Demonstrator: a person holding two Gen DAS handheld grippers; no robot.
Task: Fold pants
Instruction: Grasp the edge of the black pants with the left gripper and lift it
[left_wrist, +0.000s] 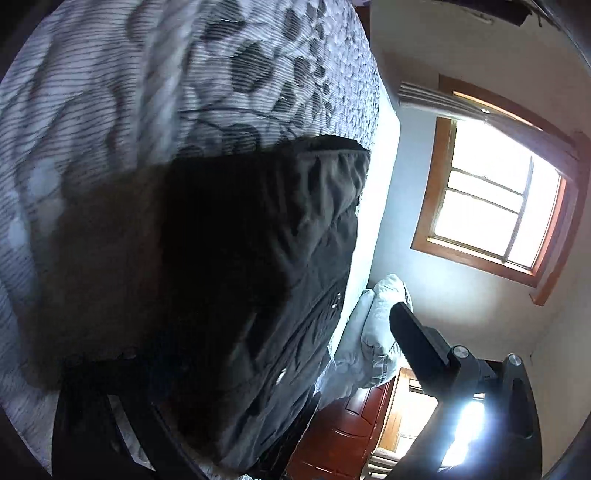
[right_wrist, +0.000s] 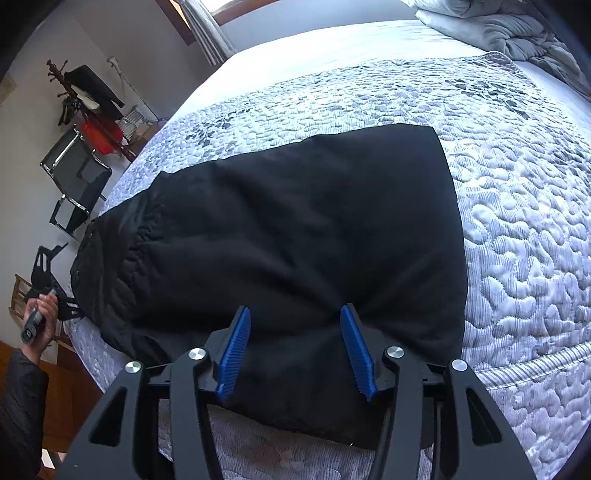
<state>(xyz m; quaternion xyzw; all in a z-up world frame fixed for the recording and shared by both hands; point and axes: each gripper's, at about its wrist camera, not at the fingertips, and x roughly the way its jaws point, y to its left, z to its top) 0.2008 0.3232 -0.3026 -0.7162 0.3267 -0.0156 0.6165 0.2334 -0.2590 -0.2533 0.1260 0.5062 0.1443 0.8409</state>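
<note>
Black pants lie folded on a grey patterned quilt on the bed. My right gripper is open, its blue fingers pressed onto the near edge of the pants, with cloth bunched between them. In the right wrist view my left gripper sits at the pants' waistband end, at the bed's left edge. In the left wrist view the pants fill the middle. One black finger stands to the right of the cloth, the other is hidden in shadow at the lower left. The left gripper is open.
A crumpled grey blanket lies at the head of the bed. A black chair and a coat rack stand by the wall left of the bed. A window and a wooden door show in the left wrist view.
</note>
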